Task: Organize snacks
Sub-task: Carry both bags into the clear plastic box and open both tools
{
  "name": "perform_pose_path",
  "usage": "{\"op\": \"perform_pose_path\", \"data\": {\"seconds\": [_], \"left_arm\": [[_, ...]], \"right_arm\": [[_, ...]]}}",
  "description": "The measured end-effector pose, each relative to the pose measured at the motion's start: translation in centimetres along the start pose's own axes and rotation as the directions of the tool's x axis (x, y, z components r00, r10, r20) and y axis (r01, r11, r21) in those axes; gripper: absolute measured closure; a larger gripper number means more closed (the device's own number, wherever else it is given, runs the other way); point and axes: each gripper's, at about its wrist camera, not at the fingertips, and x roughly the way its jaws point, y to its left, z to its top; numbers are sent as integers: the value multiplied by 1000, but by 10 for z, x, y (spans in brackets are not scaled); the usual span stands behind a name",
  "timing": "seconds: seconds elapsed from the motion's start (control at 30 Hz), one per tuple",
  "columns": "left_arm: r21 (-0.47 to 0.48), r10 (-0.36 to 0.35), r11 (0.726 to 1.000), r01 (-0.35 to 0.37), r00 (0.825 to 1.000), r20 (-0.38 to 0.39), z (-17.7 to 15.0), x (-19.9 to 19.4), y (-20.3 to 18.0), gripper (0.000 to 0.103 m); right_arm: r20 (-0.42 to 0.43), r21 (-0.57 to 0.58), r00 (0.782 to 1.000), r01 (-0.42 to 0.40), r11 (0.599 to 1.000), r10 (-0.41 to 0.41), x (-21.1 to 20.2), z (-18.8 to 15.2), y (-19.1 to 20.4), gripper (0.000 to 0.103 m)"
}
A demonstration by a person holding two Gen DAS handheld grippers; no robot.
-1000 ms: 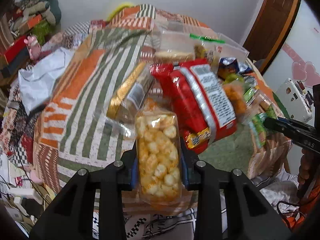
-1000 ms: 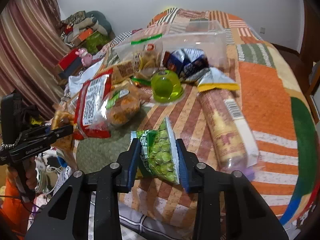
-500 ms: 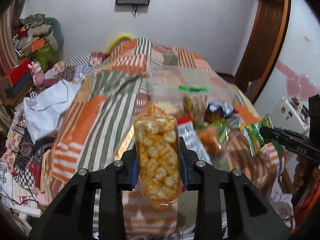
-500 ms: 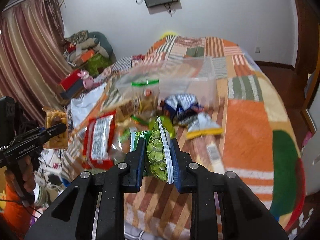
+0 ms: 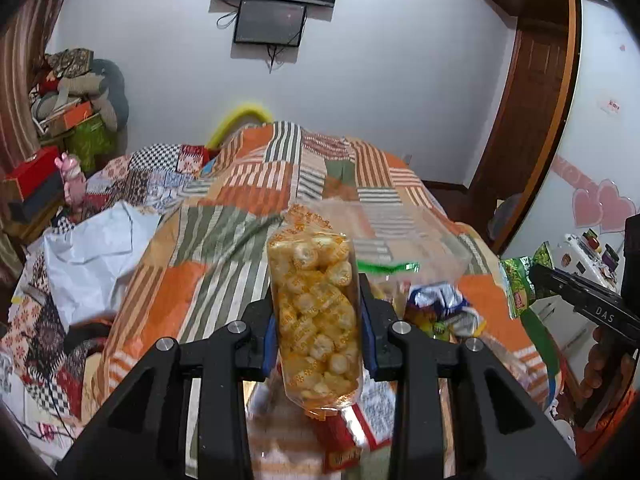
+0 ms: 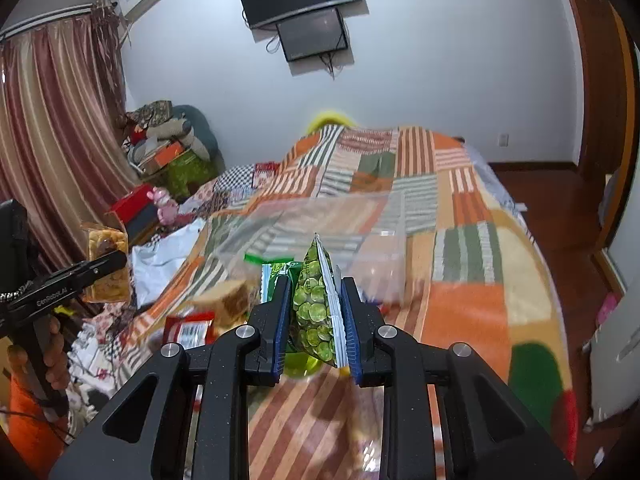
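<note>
**Both claws loaded above the bed**

Left claw [image 5: 318,332] is pinched on a clear bag of yellow puffed snacks [image 5: 314,312], held upright, clear of the patchwork bed [image 5: 248,184]. Right claw [image 6: 316,320] is pinched on a green pea packet [image 6: 316,312], edge-on between the pads, likewise off the bed. Beyond both lies a clear plastic container [image 6: 376,240] on the bedcover. Other snacks lie near it, blurred: a red packet [image 6: 188,330] and a blue-and-silver packet [image 5: 438,300]. A hand [image 6: 56,360] grips the left tool's handle.

Even indoor light, motion-blurred snacks (sharp centre), fisheye-bent dark edges.
</note>
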Motion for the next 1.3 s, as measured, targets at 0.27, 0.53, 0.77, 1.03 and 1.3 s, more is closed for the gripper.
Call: {"op": "perform_pose_path", "data": {"seconds": [0.27, 0.53, 0.77, 1.03, 1.3], "left_arm": [[37, -9, 999, 8, 999, 31, 31, 19, -9, 70], [62, -10, 998, 10, 1000, -2, 52, 61, -15, 70], [71, -16, 997, 21, 997, -77, 61, 108, -17, 70], [93, -8, 995, 23, 987, -162, 60, 154, -17, 70], [51, -44, 997, 57, 972, -232, 61, 188, -9, 70]], "right_arm": [[47, -13, 999, 9, 1000, -8, 14, 26, -4, 81], [52, -30, 999, 16, 999, -14, 37, 43, -9, 81], [-13, -11, 1000, 7, 1000, -7, 70, 48, -21, 81], [-100, 13, 995, 13, 1000, -11, 105, 48, -36, 81], [-163, 23, 986, 42, 999, -38, 132, 50, -46, 81]]}}
